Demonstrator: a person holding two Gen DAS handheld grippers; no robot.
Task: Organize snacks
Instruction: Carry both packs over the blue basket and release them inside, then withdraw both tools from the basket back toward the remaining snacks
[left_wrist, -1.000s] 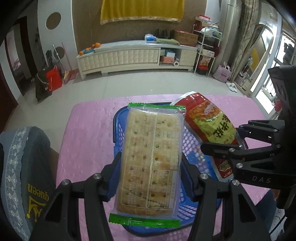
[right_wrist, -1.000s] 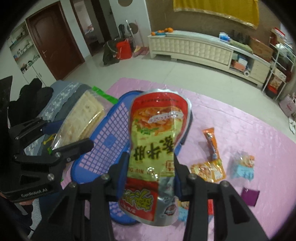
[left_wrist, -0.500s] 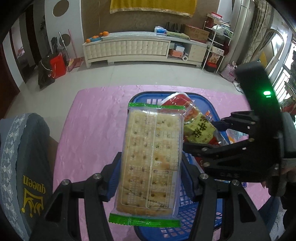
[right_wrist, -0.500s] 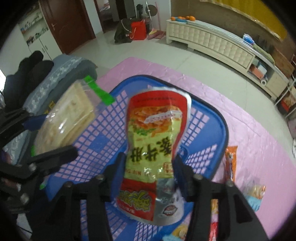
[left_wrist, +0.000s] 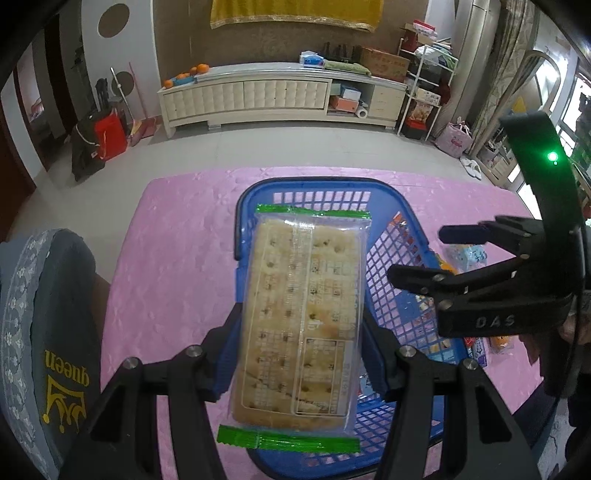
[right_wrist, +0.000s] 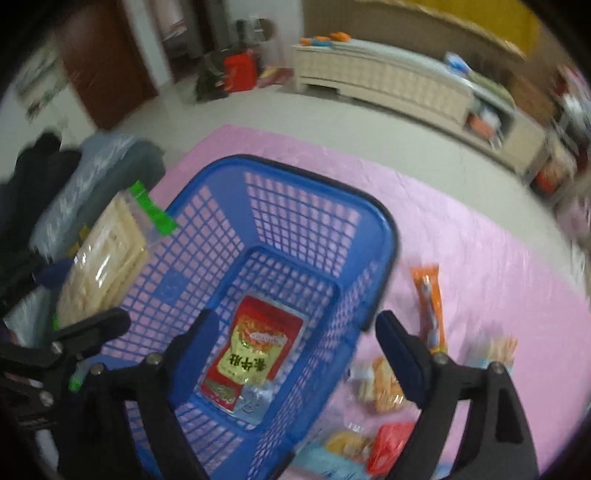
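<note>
My left gripper (left_wrist: 301, 354) is clamped on the cracker pack (left_wrist: 301, 325): both blue pads press the pack's long sides, and the pack stands lengthwise between the fingers, its green-sealed ends clear of them. I hold the pack above the blue basket (left_wrist: 402, 236), over the basket's left half in the left wrist view.

My right gripper (right_wrist: 295, 350) stands wide apart with nothing between its fingers. Its left finger (right_wrist: 199, 339) is over the basket interior; its right finger (right_wrist: 402, 354) is outside the basket's right rim. In the left wrist view the same gripper (left_wrist: 436, 254) sits above the basket's right wall.

The red-and-yellow snack pouch (right_wrist: 251, 354) lies flat on the basket floor, printed face up, apart from both right fingers.

The basket rests on the pink tablecloth (right_wrist: 498, 258). To its right on the cloth lie an orange stick pack (right_wrist: 428, 306) and, nearer me, several small loose snack packets (right_wrist: 384, 384); blur prevents identifying them further.
</note>
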